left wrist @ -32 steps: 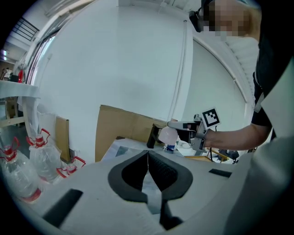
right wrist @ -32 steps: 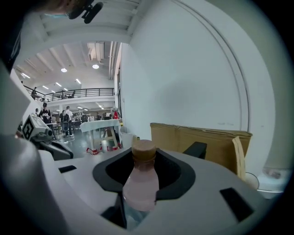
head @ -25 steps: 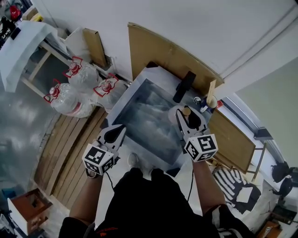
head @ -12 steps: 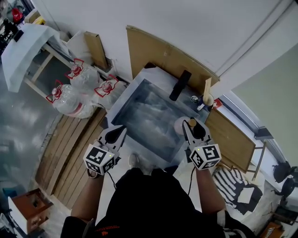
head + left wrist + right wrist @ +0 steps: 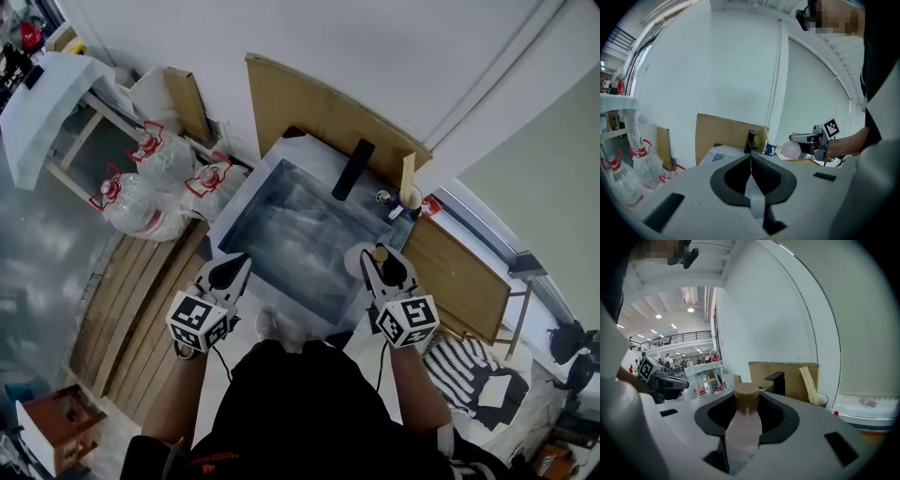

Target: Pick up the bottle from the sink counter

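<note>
A pale pink bottle (image 5: 743,427) with a tan cap stands upright between the jaws of my right gripper (image 5: 743,439), which is shut on its body. In the head view the bottle (image 5: 361,261) is held off the counter at the sink's near right corner, with the right gripper (image 5: 377,272) around it. From the left gripper view the bottle (image 5: 792,149) shows pink in the far gripper. My left gripper (image 5: 229,274) hangs at the sink's near left edge, its jaws closed together on nothing (image 5: 751,176).
A steel sink (image 5: 291,234) with a black faucet (image 5: 349,169) stands against cardboard sheets (image 5: 319,108). A cup with a wooden stick (image 5: 405,195) sits on the counter's far right. Large water jugs (image 5: 141,192) lie on the floor at the left.
My right gripper has drawn back toward me with the bottle, away from the cup and faucet. The left gripper has hardly moved.
</note>
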Demonstrator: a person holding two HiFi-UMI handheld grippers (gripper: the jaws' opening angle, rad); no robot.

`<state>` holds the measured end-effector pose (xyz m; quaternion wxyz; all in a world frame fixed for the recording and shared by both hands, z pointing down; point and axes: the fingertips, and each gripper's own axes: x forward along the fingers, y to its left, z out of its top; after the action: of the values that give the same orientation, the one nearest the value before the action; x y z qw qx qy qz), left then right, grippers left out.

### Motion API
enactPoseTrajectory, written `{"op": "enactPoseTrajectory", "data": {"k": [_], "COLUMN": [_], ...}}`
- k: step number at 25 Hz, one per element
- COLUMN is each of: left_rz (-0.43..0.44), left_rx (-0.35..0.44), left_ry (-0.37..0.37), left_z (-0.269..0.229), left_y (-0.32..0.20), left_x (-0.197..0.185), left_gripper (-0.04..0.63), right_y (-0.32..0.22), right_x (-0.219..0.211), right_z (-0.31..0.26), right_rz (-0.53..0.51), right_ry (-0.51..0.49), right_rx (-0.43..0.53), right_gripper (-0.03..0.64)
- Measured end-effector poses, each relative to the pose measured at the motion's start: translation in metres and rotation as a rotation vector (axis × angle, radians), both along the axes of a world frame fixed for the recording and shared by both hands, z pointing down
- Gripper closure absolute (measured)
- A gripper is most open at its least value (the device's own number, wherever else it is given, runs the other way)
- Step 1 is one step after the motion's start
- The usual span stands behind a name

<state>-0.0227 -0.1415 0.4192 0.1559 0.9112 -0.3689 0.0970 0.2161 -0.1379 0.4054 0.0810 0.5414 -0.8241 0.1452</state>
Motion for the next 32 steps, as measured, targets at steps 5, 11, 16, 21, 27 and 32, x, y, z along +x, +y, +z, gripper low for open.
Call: {"op": "enactPoseTrajectory", "data": {"k": [5, 11, 16, 21, 27, 32], "left_rz": [-0.003, 0.003, 0.009, 0.004, 0.003, 0.007], "left_rx": [0.016, 0.015, 0.009, 0.000, 0.001, -0.008], "left_ry": [-0.001, 0.005, 0.001, 0.002, -0.002, -0.008], "left_z": [-0.007, -0.007, -0.004, -0.003, -0.001, 0.002], "left_y": [-0.006, -0.008, -0.009, -0.010, -0.013, -0.015], "left_x": [0.001, 0.003, 0.006, 0.008, 0.009, 0.009], "left_gripper": [0.574, 0.574, 0.574, 0.574, 0.574, 0.574], "right_y": [0.000, -0.003, -0.006, -0.009, -0.013, -0.017], "right_x": [-0.002, -0.004, -0.005, -0.004, -0.005, -0.005], "right_z": [-0.004, -0.005, -0.004, -0.003, 0.002, 0.003], "right_rz": [-0.004, 0.000, 0.000, -0.002, -0.004, -0.006], "right_ry": [-0.008, -0.005, -0.013, -0.019, -0.028, -0.033], "right_rx": [0.006, 0.007, 0.006, 0.003, -0.004, -0.009], "right_gripper": [0.476, 0.476, 0.476, 0.477, 0.476, 0.476]}}
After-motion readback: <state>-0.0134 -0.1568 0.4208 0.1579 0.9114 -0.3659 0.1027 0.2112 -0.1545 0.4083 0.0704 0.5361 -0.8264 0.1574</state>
